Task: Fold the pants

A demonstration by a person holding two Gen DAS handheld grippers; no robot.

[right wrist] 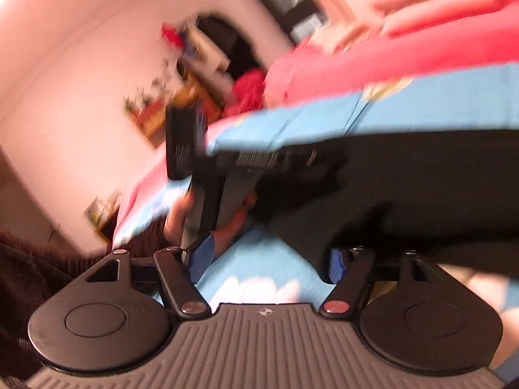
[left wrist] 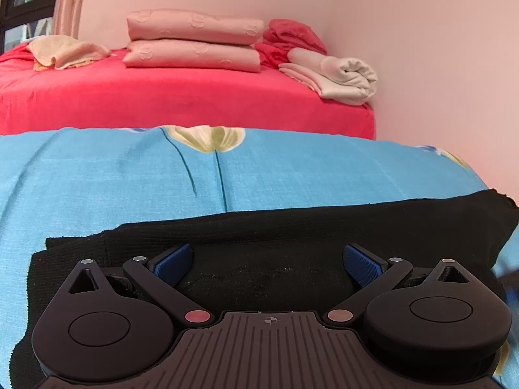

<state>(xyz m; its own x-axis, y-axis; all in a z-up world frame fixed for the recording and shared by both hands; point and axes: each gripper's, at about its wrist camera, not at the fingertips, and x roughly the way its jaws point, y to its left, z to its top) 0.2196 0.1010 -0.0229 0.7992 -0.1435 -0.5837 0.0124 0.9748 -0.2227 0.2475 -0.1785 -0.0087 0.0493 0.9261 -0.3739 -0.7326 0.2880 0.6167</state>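
Black pants (left wrist: 292, 227) lie flat on a blue flowered sheet (left wrist: 129, 178), their far edge running across the left wrist view. My left gripper (left wrist: 267, 262) is open, low over the pants, blue pads (left wrist: 175, 261) spread wide with black cloth between them. The right wrist view is blurred and tilted. There the pants (right wrist: 421, 188) spread to the right, and my right gripper (right wrist: 269, 259) is open, its right pad (right wrist: 335, 264) at the pants' edge, blue sheet (right wrist: 259, 259) between the fingers. The left gripper and the hand holding it (right wrist: 207, 175) show ahead.
Behind the blue sheet a red bed cover (left wrist: 162, 97) carries two stacked pink pillows (left wrist: 194, 42), a beige cloth (left wrist: 65, 52), red cloth (left wrist: 292, 35) and folded cream cloth (left wrist: 340, 74). A pink wall (left wrist: 421, 48) is on the right. Blurred room clutter (right wrist: 181, 74) appears left in the right wrist view.
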